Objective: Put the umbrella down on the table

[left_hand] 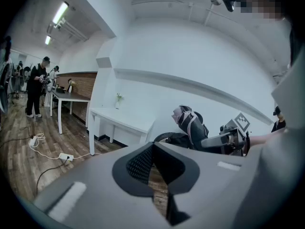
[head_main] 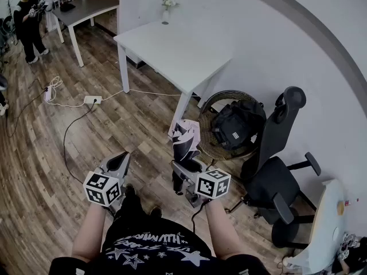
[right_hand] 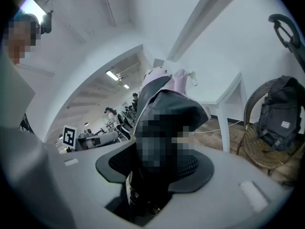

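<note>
A folded black and pink umbrella (head_main: 186, 139) sticks forward out of my right gripper (head_main: 182, 168), which is shut on its lower end above the wooden floor. In the right gripper view the umbrella (right_hand: 167, 109) fills the space between the jaws of that gripper (right_hand: 155, 168) and hides much of the room. My left gripper (head_main: 121, 160) hangs to the left at about the same height, its jaws closed together on nothing. From the left gripper view (left_hand: 153, 147) the umbrella (left_hand: 190, 125) shows to the right. The white table (head_main: 172, 50) stands ahead, some way beyond the umbrella's tip.
A small vase (head_main: 166, 10) stands at the table's far edge. A wicker chair holding a black backpack (head_main: 235, 125) sits right of the umbrella, with a black office chair (head_main: 275, 176) nearer. A power strip (head_main: 92, 99) and cables lie on the floor at left. A person (head_main: 26, 22) stands far left.
</note>
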The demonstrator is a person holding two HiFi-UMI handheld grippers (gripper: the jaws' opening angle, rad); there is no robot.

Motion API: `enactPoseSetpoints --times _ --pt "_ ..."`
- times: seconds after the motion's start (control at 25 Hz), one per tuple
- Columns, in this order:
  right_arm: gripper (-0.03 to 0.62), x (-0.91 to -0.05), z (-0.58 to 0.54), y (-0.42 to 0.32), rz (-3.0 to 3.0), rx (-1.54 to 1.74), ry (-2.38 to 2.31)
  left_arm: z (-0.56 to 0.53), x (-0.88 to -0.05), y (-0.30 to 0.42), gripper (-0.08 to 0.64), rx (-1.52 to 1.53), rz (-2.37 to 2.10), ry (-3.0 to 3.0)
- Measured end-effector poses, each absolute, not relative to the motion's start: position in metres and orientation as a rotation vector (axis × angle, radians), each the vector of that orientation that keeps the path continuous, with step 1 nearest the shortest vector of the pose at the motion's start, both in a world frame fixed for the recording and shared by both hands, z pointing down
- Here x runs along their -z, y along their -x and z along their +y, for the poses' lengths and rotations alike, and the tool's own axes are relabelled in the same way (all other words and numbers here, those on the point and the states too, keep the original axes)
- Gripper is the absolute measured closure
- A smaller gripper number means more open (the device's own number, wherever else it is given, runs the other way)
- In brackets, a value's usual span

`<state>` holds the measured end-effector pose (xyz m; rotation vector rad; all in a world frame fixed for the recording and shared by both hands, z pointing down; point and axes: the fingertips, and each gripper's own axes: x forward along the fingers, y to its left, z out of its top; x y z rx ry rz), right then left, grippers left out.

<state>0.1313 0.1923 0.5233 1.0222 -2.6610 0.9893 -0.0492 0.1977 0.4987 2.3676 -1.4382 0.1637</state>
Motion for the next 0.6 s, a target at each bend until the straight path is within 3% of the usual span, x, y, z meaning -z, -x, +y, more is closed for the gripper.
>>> enactPoseSetpoints --times 0.6 --pt "0.356 -0.519 0.196 -0.146 -2.669 -0.975 -1.053 0.194 -0.490 0.032 0.557 -0.183 -1.408 -2.409"
